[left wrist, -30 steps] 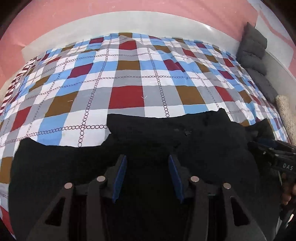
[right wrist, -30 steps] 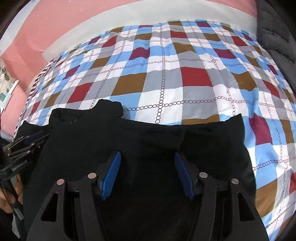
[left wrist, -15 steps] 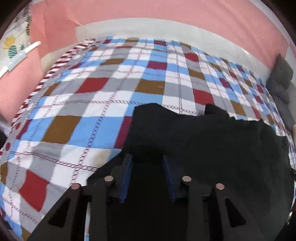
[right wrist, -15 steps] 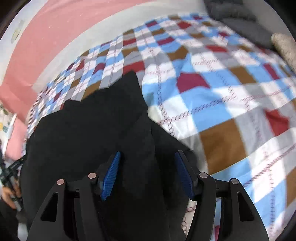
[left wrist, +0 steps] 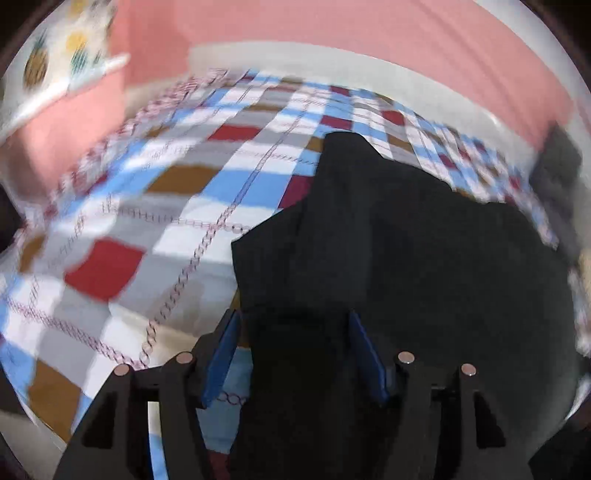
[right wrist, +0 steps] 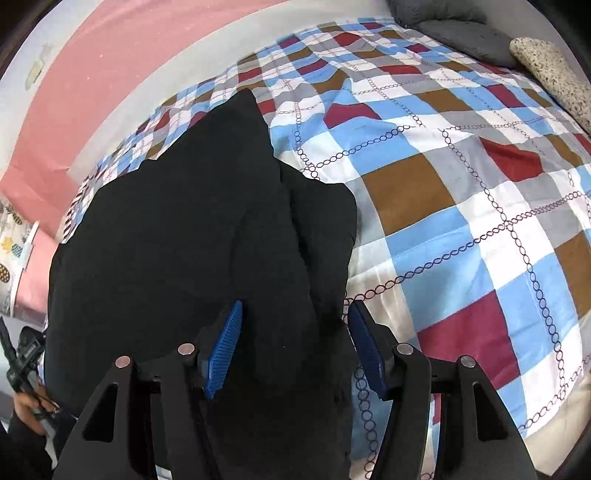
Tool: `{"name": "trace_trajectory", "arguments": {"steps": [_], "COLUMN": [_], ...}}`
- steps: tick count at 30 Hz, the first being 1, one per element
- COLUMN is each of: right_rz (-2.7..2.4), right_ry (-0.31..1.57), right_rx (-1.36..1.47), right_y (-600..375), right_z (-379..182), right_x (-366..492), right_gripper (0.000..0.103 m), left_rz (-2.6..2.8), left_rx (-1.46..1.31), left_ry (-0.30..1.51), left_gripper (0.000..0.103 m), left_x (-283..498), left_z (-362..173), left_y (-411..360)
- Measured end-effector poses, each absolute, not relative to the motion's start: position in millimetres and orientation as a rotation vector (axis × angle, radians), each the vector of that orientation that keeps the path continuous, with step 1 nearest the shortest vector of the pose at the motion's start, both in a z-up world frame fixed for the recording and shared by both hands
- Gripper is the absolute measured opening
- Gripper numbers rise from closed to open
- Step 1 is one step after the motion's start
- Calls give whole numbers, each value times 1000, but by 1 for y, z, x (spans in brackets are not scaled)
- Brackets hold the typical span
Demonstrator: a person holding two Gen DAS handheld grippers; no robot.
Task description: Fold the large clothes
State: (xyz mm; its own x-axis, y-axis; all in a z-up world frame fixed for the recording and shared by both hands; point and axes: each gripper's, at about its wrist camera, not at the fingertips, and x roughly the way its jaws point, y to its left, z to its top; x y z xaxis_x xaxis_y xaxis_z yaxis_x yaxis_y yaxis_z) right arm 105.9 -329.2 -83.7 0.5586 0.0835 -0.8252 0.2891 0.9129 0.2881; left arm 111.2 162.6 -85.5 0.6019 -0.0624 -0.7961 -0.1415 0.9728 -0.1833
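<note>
Left wrist view: heavily motion-blurred. Left gripper (left wrist: 293, 352) sat low in frame w/ its blue-padded fingers (left wrist: 221, 360) spread wide, nothing pinched. A black garment (left wrist: 424, 258) lay on the checked bedsheet (left wrist: 147, 236), filling centre and right of frame; its near fold ran down betw. the two fingers, fabric passing through the gap, though the pads didn't look closed on it. Garment's left edge stepped out in a corner over the sheet; a narrower part reached up toward the far side of the bed. Sheet was red/blue/brown/grey/white squares w/ chain-link lines. Pink wall (left wrist: 369, 44) behind; a pineapple-print cloth (left wrist: 55, 59) at top left, blurred. Dark cushion (left wrist: 557, 162) at far right edge, hard to make out.

Right wrist view: sharp. Right gripper (right wrist: 295, 343) also stood w/ fingers (right wrist: 223, 349) well apart, gripping nothing. Same black garment (right wrist: 184, 229) covered left and centre, lying in overlapping layers; its right edge came down betw. the fingers, nearer the right pad. A tapered part pointed toward the far edge of the bed. Checked bedsheet (right wrist: 461, 206) exposed on the right, wrinkled near the garment. Grey cushion (right wrist: 465, 33) and a speckled beige pillow (right wrist: 550, 70) at top right. Pink wall (right wrist: 129, 55) at top left. Left gripper (right wrist: 20, 356) visible at far left edge beside the garment, held in a hand (right wrist: 31, 408); its opening can't be judged from here.
</note>
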Motion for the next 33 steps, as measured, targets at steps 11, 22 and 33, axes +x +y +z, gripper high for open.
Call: {"name": "trace_trajectory", "arguments": {"steps": [11,22,33], "right_rz": [-115,-133,-123], "right_ry": [940,967,978], "right_rx": [354,279,349], "right_y": [-310,-294,-312], "right_z": [-50,-64,-75], "right_x": [78,85,95], "right_gripper": [59,62,77], "left_rz": [70,67,74], "left_rx": [-184,-79,-73], "left_ry": [892,939,939], "left_gripper": [62,62,69], "left_x": [71,72,86], "left_z": [-47,-60,-68], "left_y": [140,115,125]}}
